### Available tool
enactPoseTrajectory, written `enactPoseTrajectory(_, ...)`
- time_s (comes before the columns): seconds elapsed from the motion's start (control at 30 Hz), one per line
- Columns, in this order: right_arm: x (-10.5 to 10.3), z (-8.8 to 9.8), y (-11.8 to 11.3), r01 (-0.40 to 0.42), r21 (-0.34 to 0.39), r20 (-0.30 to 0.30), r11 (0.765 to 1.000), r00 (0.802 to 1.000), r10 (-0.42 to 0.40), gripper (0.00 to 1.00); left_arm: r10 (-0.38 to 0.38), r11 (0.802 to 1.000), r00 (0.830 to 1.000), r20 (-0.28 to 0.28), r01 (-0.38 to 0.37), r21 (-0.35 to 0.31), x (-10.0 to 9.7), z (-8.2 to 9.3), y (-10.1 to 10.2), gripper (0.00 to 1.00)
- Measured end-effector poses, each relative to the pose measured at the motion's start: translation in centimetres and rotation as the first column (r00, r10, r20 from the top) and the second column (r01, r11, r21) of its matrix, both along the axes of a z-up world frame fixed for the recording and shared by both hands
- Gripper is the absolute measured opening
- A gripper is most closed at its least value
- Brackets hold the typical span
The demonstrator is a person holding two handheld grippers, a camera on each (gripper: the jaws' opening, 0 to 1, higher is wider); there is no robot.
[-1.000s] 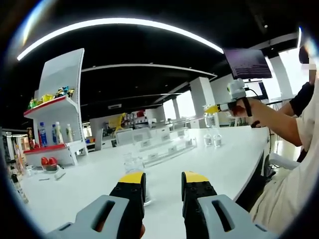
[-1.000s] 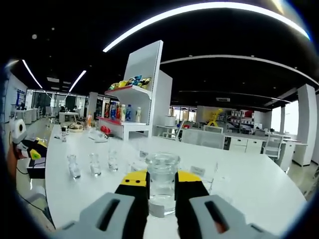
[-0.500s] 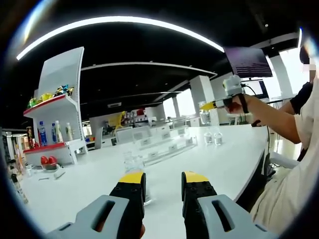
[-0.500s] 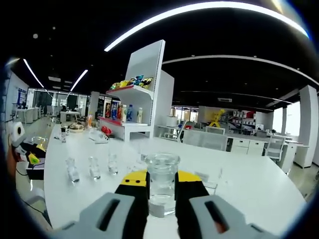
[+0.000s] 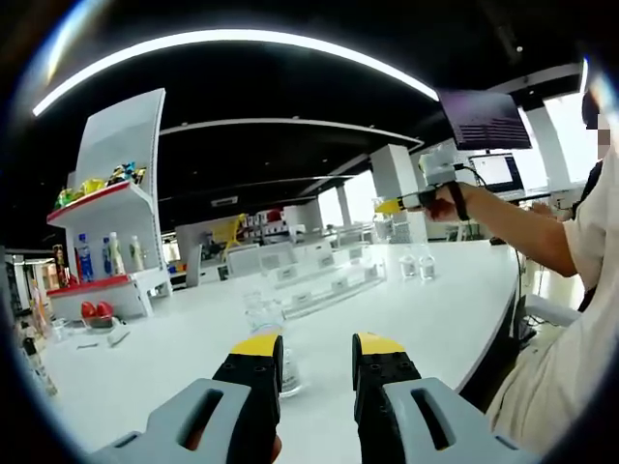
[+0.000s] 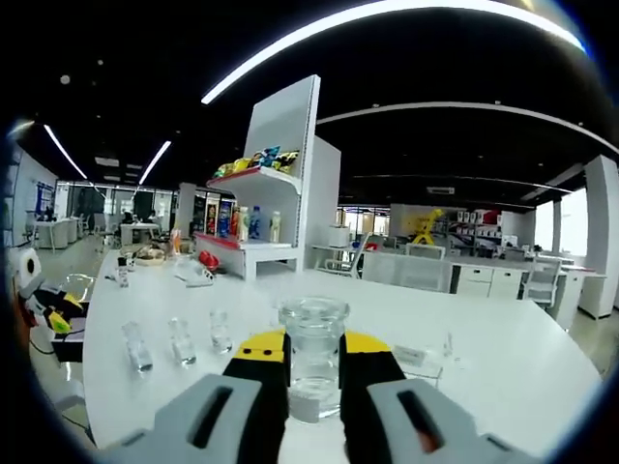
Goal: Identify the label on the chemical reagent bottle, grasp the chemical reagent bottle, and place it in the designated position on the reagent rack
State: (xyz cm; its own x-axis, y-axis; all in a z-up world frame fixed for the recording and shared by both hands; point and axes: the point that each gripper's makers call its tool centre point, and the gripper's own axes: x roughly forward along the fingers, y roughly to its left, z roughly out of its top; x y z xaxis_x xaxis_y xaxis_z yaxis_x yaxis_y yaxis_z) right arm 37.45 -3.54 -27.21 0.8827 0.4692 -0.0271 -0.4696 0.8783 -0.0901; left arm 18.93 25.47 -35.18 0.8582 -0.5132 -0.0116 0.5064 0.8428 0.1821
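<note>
White tabletop (image 5: 174,348) stretches ahead of the left gripper (image 5: 316,350) in the left gripper view, inside an open office with a display shelf (image 5: 111,242) off to the left. Its yellow-tipped jaws stand apart with nothing between them. Just beyond the left jaw stands a small clear bottle (image 5: 263,324), and farther ahead lies the clear reagent rack (image 5: 324,280), stepped in tiers. Up and to the right, the right gripper (image 5: 392,205) is held out over the table by a hand (image 5: 447,198); two more small bottles (image 5: 416,266) stand below it

Right gripper view: the same white table (image 6: 503,358) runs forward, and the right gripper (image 6: 314,350) is closed on the chemical reagent bottle (image 6: 313,353), a clear glass bottle with a round stopper, upright between the pads. Three small bottles (image 6: 179,340) stand in a row to the left; a label card (image 6: 409,356) sits just right of the jaws. I cannot read any label on the held bottle

Judging from this, the carry is under way. Best to keep the bottle upright, hold the squeeze steady on smooth glass, and match its label to the rack's card before lowering
</note>
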Motion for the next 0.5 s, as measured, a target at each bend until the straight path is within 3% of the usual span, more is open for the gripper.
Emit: enactPoseTrajectory(0.5,2.2,-0.2,1.2,-0.004,0.041,0.012,0.999,1.0,0.004,0.19,-0.019,1.0,1.0,-0.006,0.019,0.01,0.3,0.0,-0.6,0.3)
